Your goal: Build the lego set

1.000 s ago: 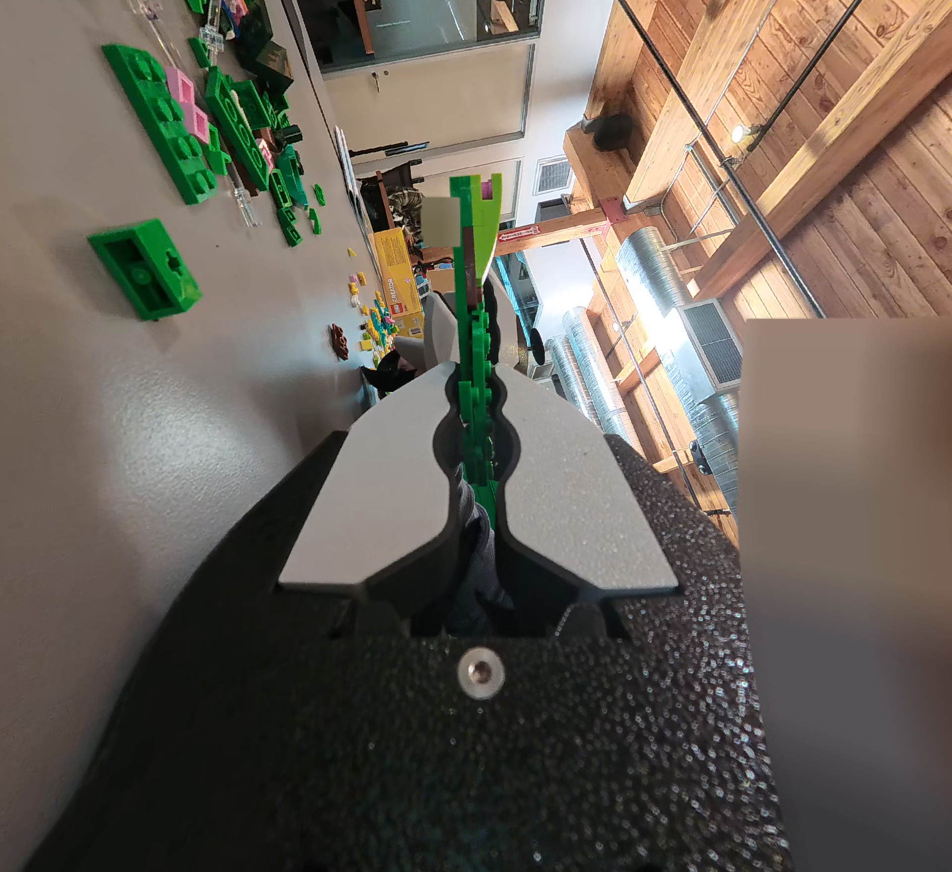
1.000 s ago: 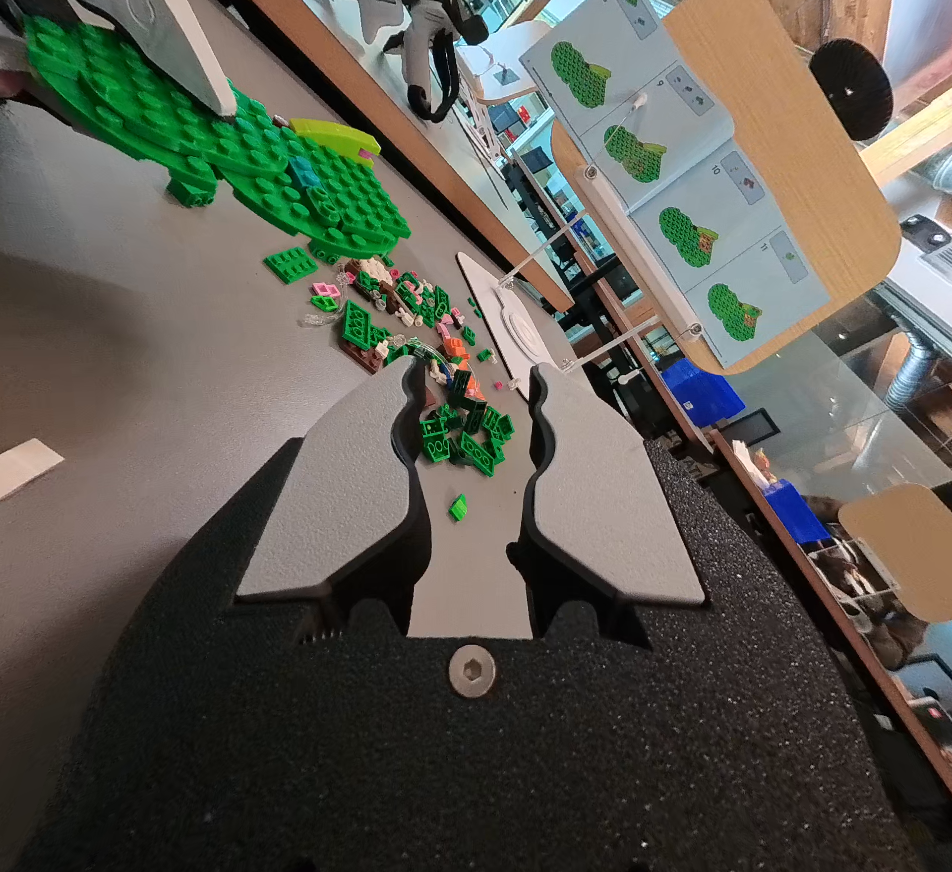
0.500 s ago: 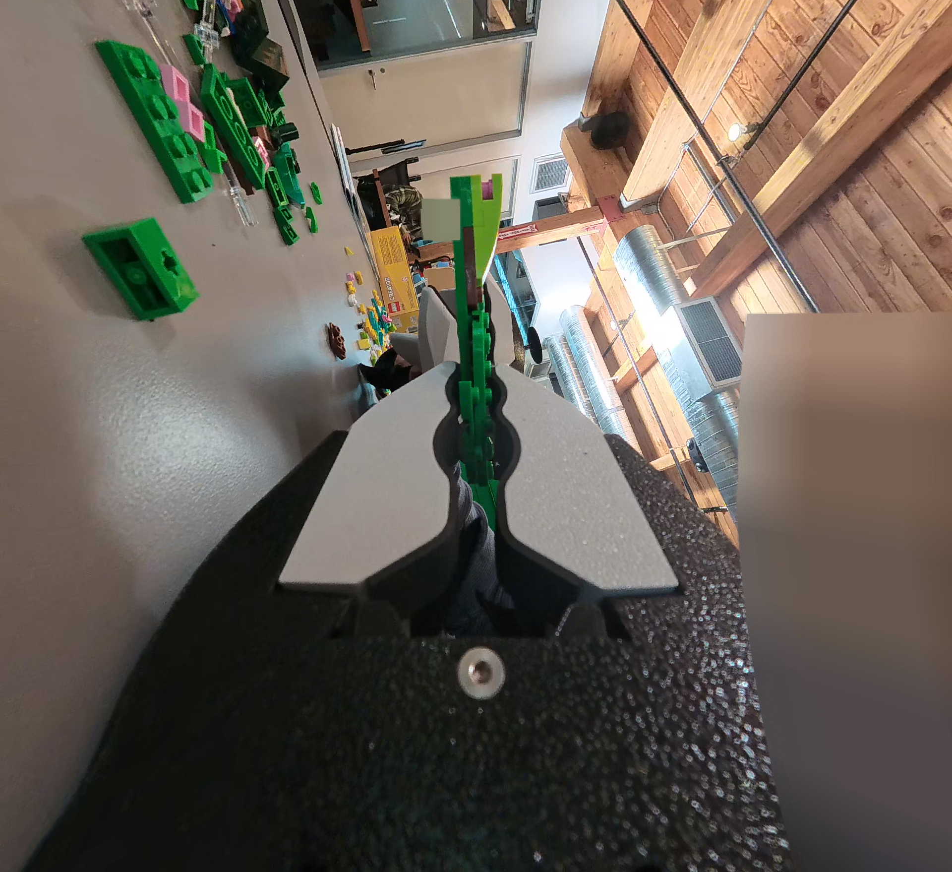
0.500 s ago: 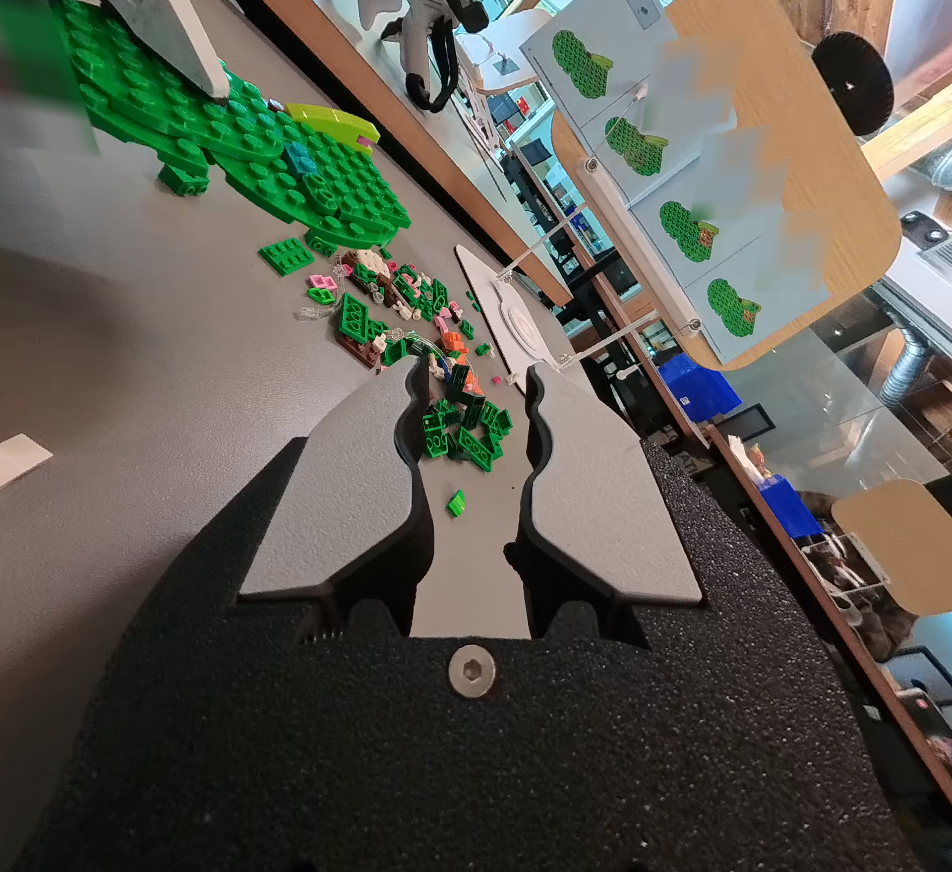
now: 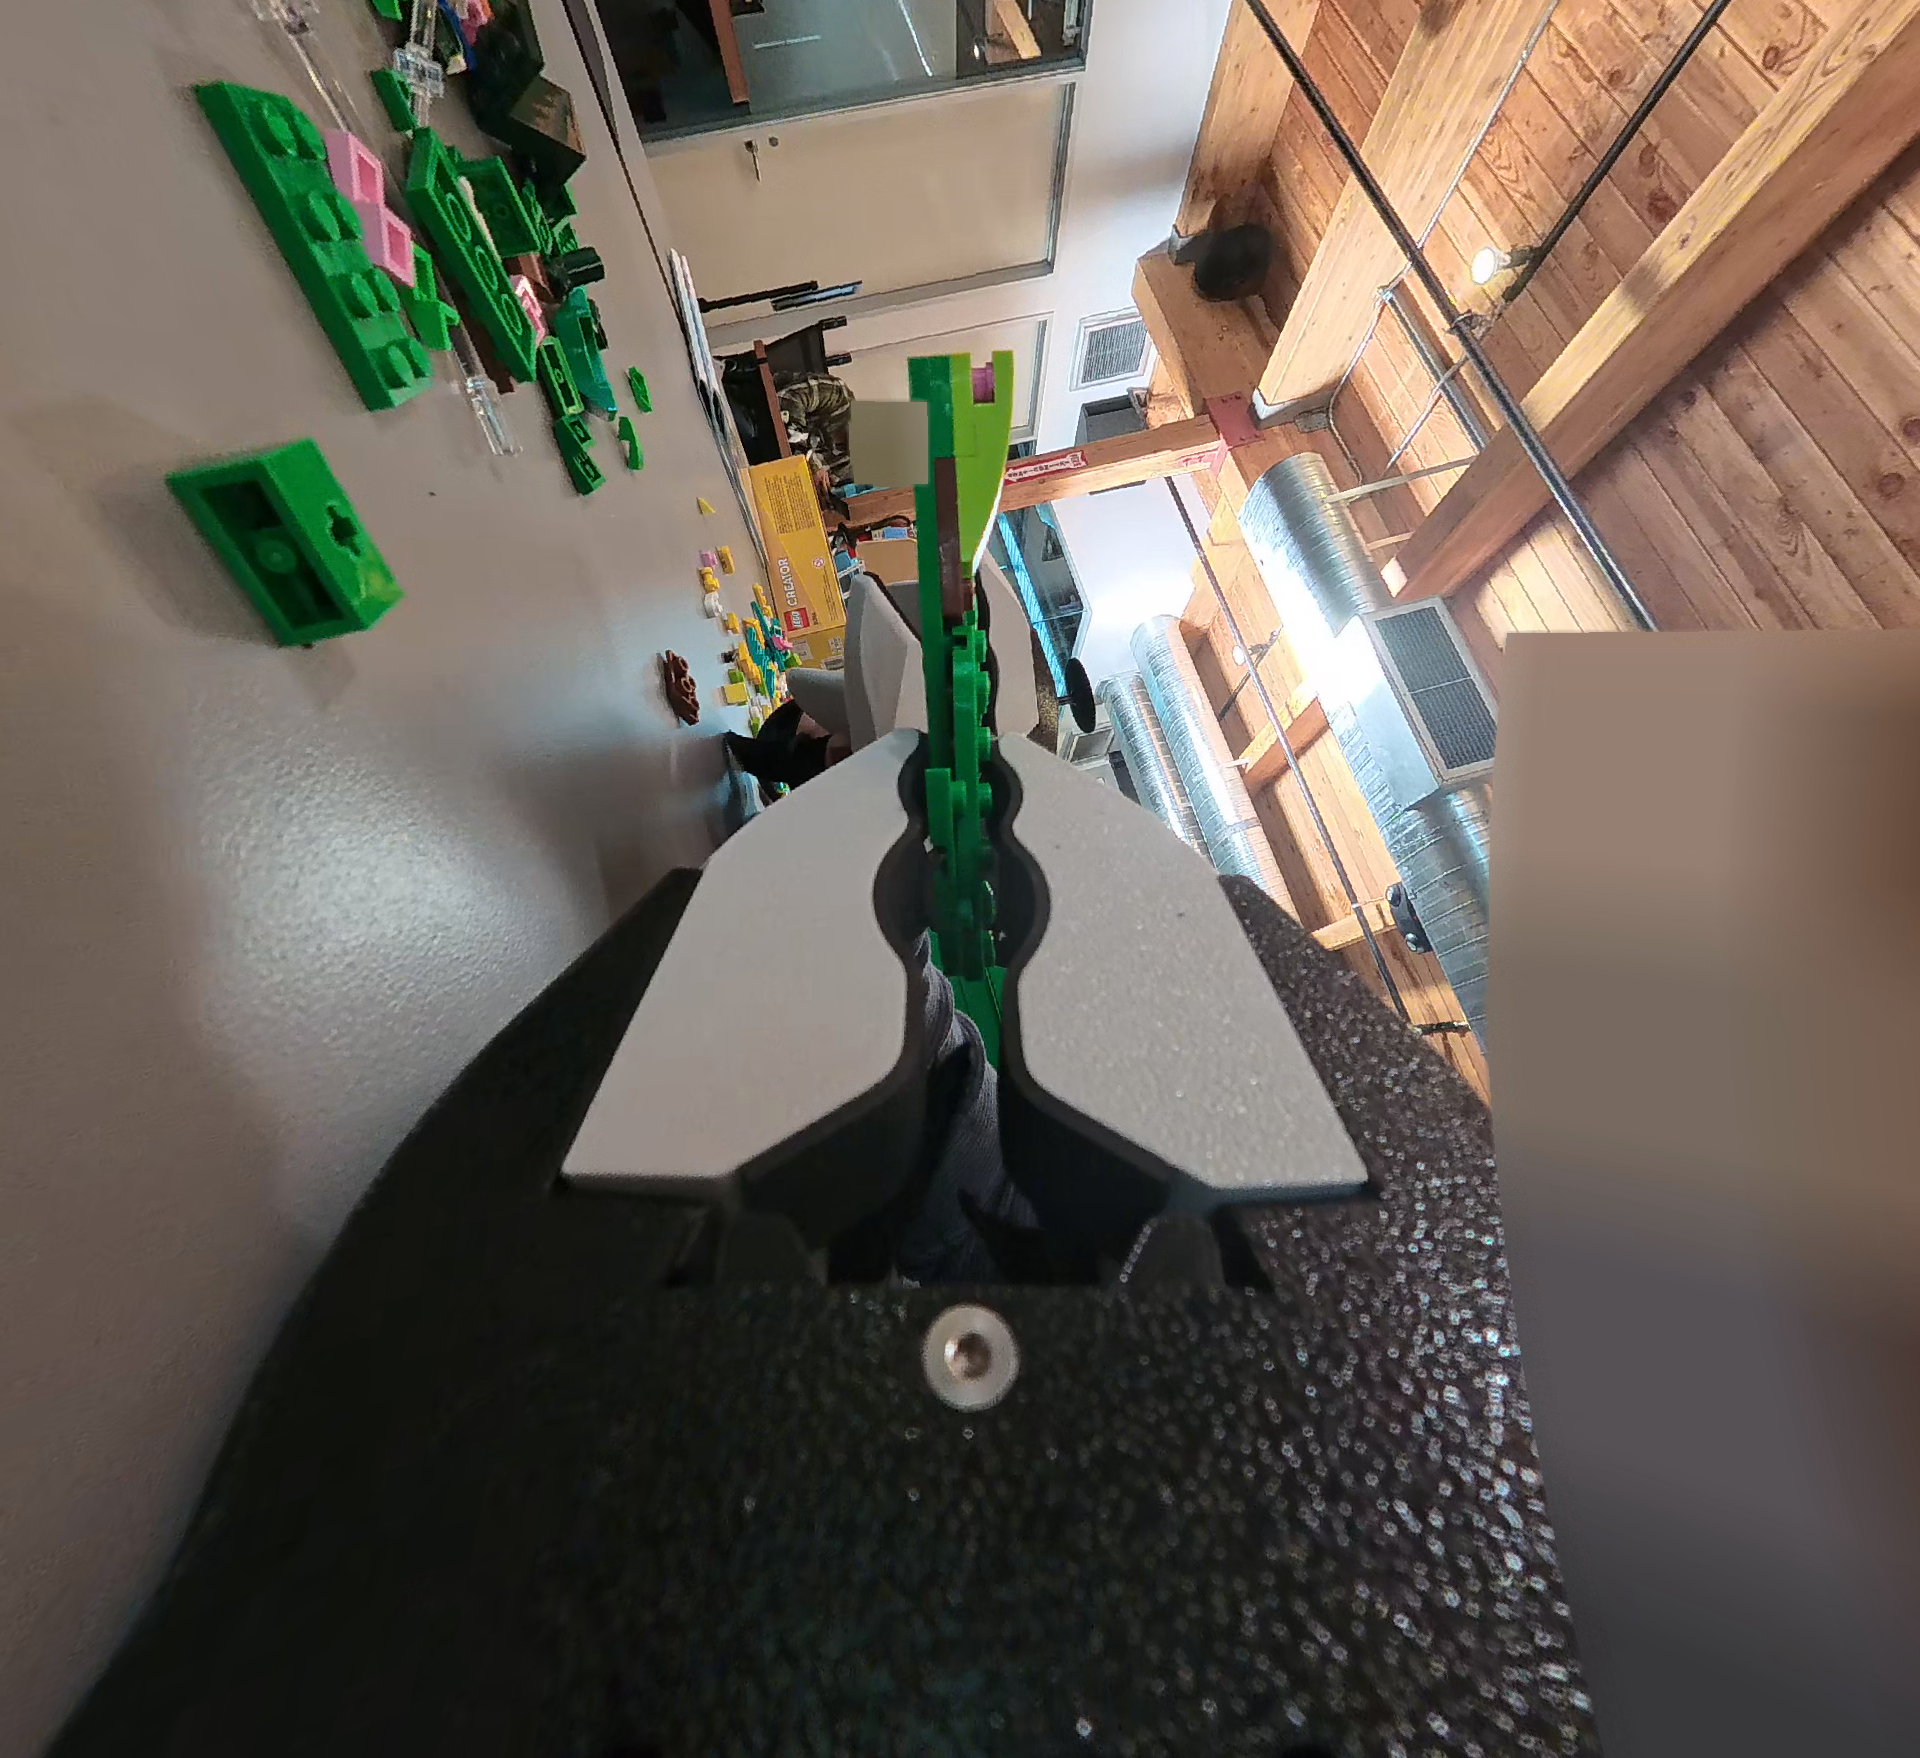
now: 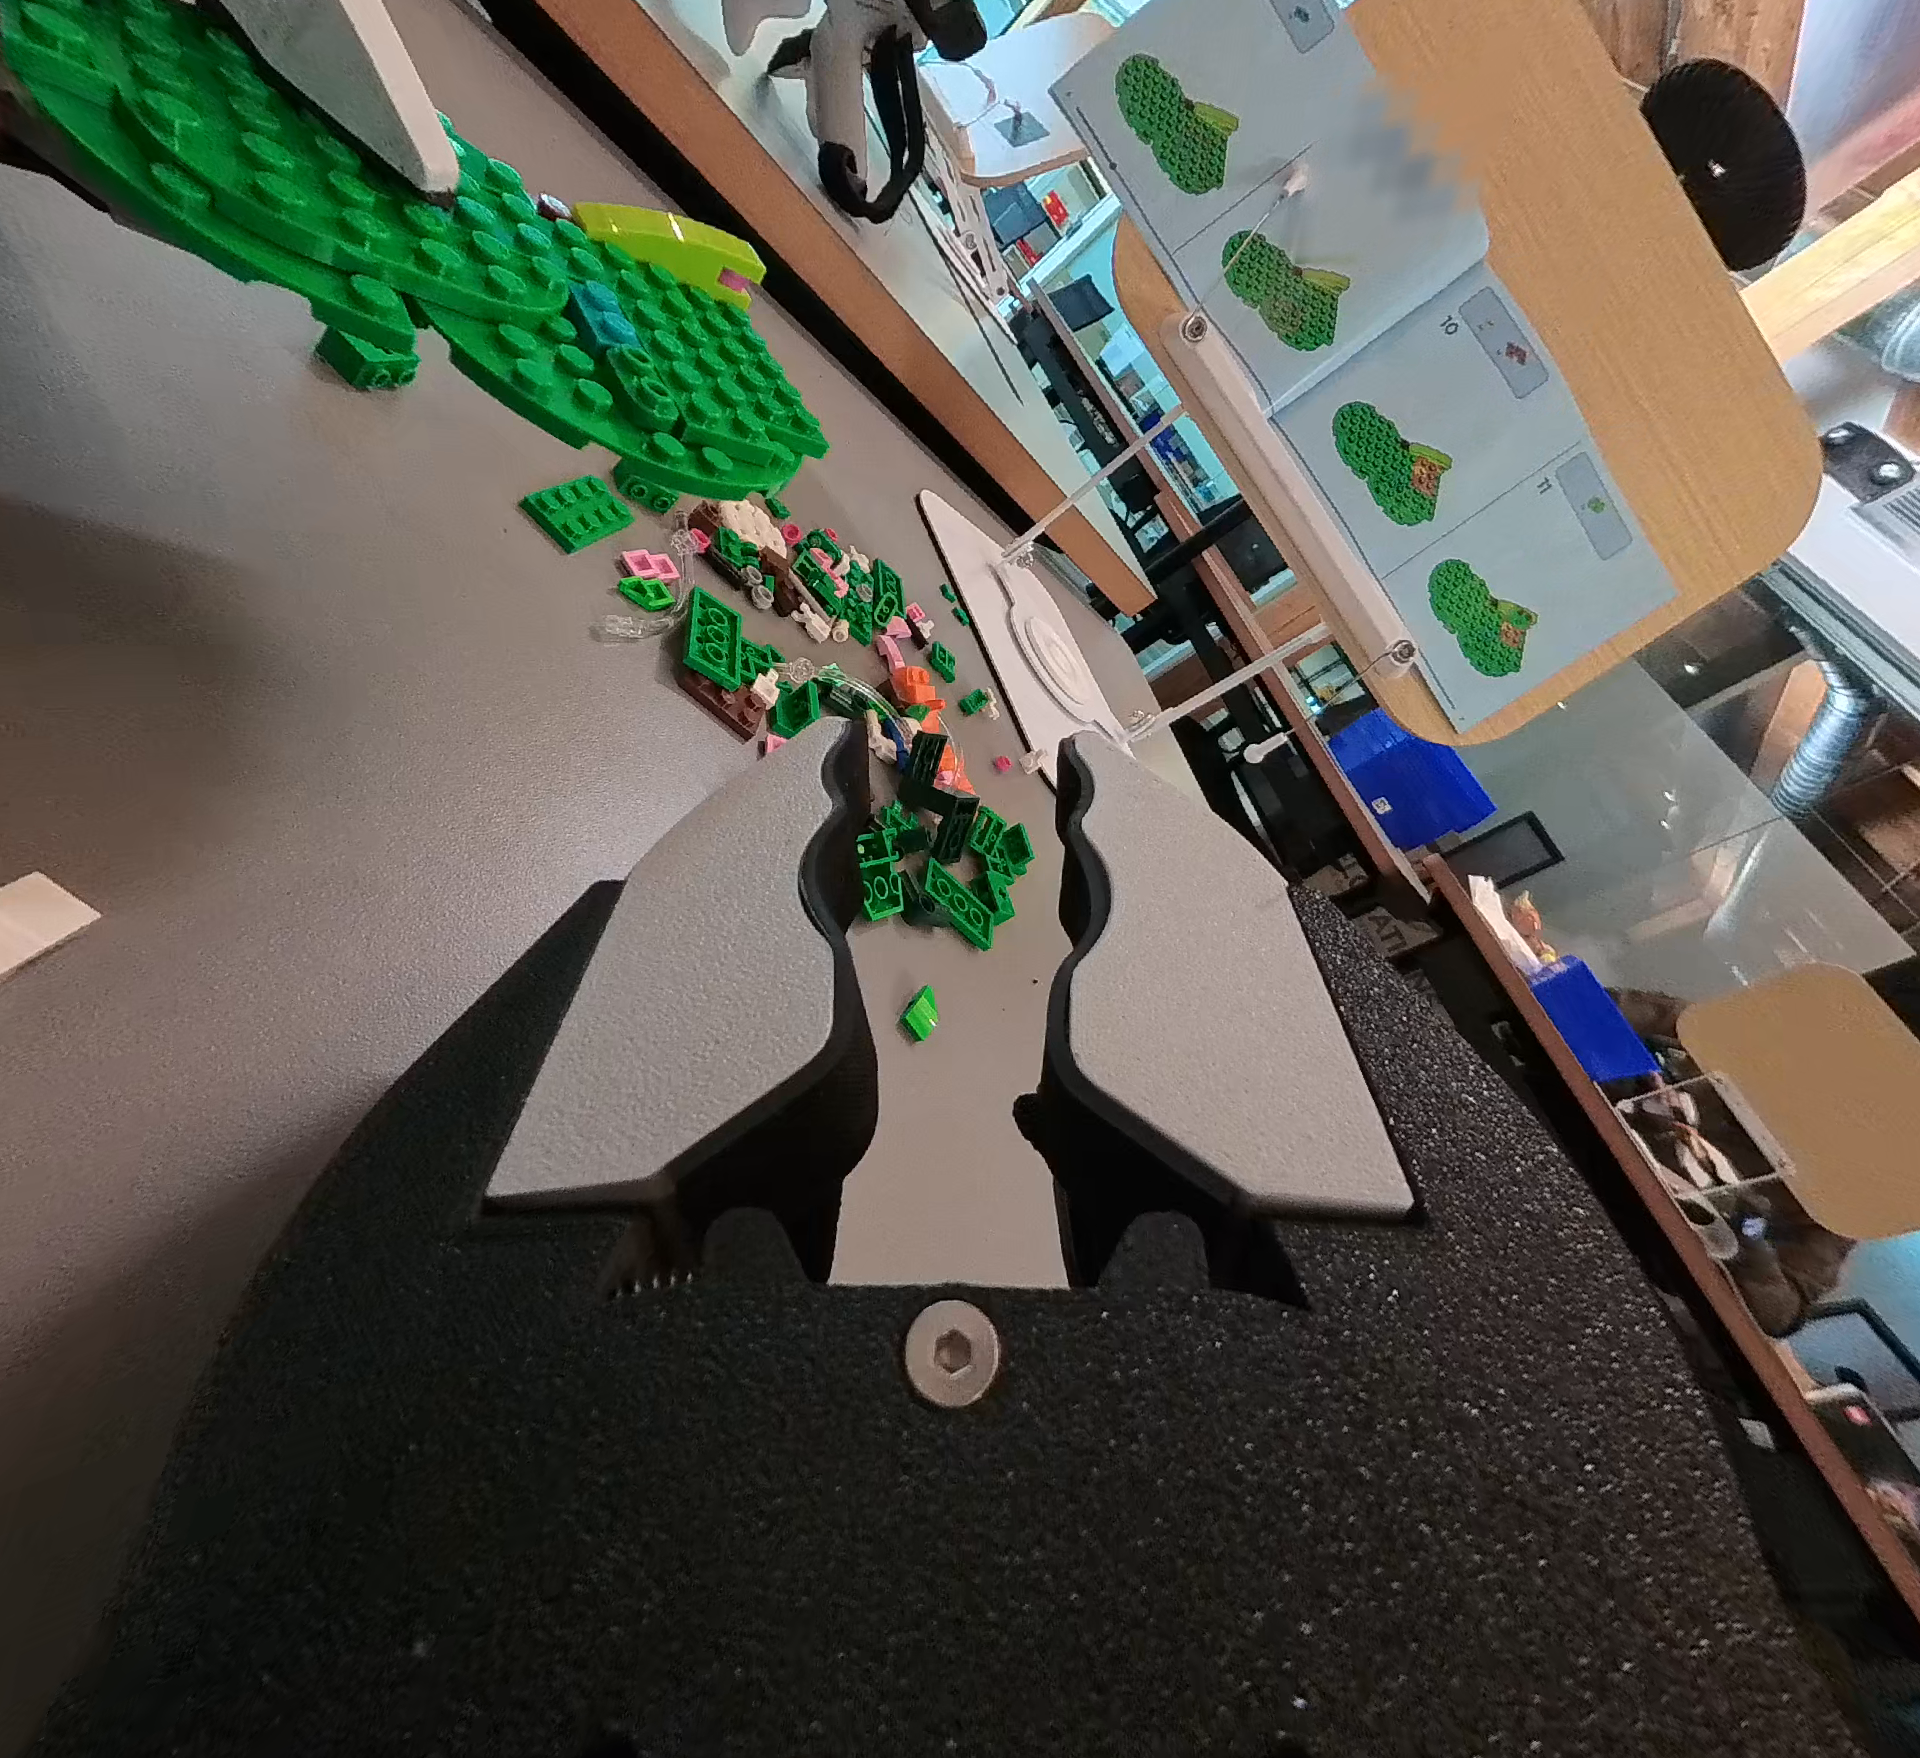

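Grey tabletop [image 6: 260, 773], matte, carries all the loose parts; timber ceiling and ducting show beyond it in the left wrist view.

Nearest: right gripper [image 6: 951, 773] is low over the table, fingers apart, nothing between them. Just ahead lies a single small lime piece [image 6: 920, 1017], then a tight cluster of dark green pieces [image 6: 940, 867], then the wider scatter of green, pink, brown and clear parts [image 6: 769, 607].

Left gripper [image 5: 961, 773] is clamped on the edge of the green plate assembly [image 5: 956, 669], seen edge-on between its fingers. In the right wrist view the same assembly [image 6: 499, 306] sits tilted, held at its far-left end, lime curved piece [image 6: 665, 238] on top, small support bricks underneath near the table.

Farther back: instruction booklet [image 6: 1382, 337] on a wooden stand; a spare handheld gripper [image 6: 842, 35] on the next desk.

Risks, as judged:
- Pile is crowded; closing on it may pinch two pieces or flick neighbours away.
- Single-edge grip on a layered plate; pressing a new part far from the clamp could lever layers apart or twist it loose.
- Lime piece is small, may skid.
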